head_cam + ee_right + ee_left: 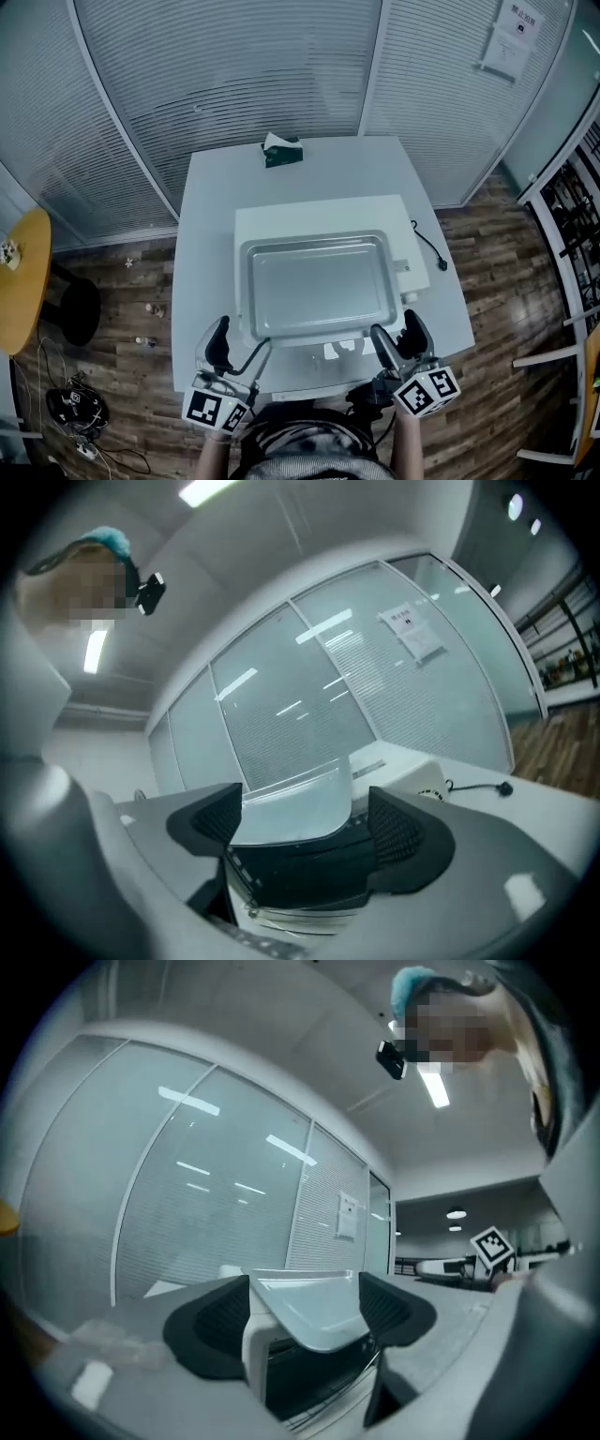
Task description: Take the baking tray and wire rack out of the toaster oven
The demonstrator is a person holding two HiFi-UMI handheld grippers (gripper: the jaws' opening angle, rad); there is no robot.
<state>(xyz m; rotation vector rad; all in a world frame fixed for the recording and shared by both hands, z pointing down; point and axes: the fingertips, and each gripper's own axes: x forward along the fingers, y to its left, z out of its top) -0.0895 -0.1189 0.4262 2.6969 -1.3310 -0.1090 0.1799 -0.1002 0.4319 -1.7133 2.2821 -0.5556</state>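
Observation:
A white toaster oven [319, 214] stands on the white table [202, 281]. The metal baking tray [314, 286] lies flat on the oven's top, with its near edge over the front. My left gripper [242, 345] and right gripper [397, 336] hover at the tray's two near corners, both open. In the left gripper view the tray's corner [314, 1307] shows between the open jaws [305, 1321], and no pad touches it. The wire rack [328, 1401] sits low in the dark oven mouth. From the right gripper [305, 832], tray [295, 813] and rack [291, 916] show the same way.
The oven door [314, 361] hangs open toward me at the table's front edge. A dark green packet [281, 150] lies at the far edge. A black power cord [427, 246] trails right of the oven. Glass partitions stand behind, with a yellow round table [19, 281] at left.

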